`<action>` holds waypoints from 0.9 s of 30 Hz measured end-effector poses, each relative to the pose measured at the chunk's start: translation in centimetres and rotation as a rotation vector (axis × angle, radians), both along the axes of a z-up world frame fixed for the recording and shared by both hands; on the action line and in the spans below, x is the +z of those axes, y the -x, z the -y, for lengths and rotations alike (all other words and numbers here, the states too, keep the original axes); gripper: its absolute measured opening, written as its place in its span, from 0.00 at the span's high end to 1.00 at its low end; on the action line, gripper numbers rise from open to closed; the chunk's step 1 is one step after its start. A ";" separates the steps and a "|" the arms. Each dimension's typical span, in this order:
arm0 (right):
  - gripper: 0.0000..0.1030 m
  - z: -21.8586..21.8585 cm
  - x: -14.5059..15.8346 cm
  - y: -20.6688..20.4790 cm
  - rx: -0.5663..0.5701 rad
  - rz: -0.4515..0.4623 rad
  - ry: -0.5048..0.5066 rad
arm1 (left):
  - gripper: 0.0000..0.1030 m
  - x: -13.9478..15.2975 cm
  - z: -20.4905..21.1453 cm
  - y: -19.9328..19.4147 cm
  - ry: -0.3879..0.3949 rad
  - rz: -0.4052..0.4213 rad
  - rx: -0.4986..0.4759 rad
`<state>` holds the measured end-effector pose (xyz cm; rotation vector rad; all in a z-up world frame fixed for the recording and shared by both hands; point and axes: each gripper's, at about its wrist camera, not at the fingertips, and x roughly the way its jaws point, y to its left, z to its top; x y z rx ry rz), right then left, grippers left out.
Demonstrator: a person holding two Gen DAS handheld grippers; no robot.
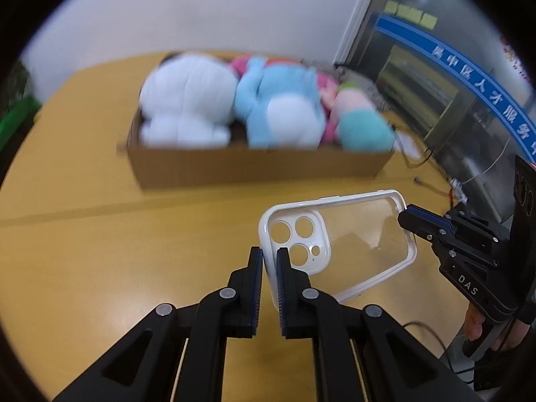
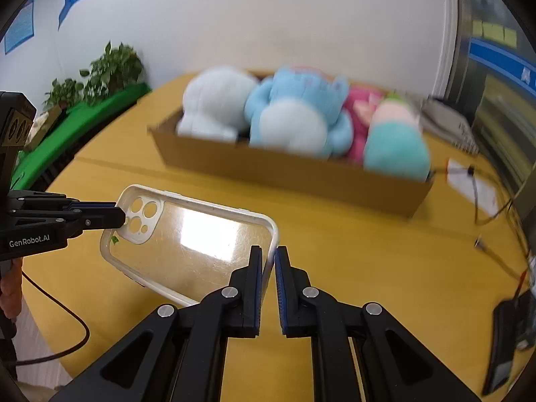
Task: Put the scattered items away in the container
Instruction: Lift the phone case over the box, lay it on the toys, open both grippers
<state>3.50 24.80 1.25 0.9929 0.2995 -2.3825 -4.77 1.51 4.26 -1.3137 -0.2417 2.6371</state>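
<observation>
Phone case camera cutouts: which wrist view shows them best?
Left wrist. The phone case has its cutout end nearest that lens, rings large and sharp beside the left tool. The right wrist view shows the cutouts small at the far end, partly behind the left tool, with glare on the clear back near the right tool.

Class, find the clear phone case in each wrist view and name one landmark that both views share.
Left wrist: phone case lower centre-right, its camera-hole end in the left hand-held gripper.
Right wrist: phone case lower centre-left, its plain end in the right hand-held gripper.
Shared landmark: cardboard box of plush toys behind.
</observation>
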 end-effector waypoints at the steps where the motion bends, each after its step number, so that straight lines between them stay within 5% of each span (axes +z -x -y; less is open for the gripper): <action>1: 0.92 1.1 1.3 0.7 -0.004 -0.030 0.006 | 0.93 1.6 0.0 0.9 0.006 -0.034 -0.006; 8: 0.92 2.8 10.1 6.4 -0.031 -0.216 0.038 | 0.92 10.2 -1.2 7.8 0.060 -0.211 -0.023; 15: 0.92 4.5 14.8 15.3 -0.052 -0.261 0.048 | 0.92 14.7 -1.0 17.1 0.082 -0.254 -0.036; 21: 0.92 6.2 14.3 24.2 -0.071 -0.198 0.007 | 0.92 12.9 -1.0 26.2 0.053 -0.170 -0.035; 27: 0.92 8.2 7.9 32.7 -0.106 -0.057 -0.058 | 0.92 5.5 -0.3 34.1 0.023 -0.006 -0.029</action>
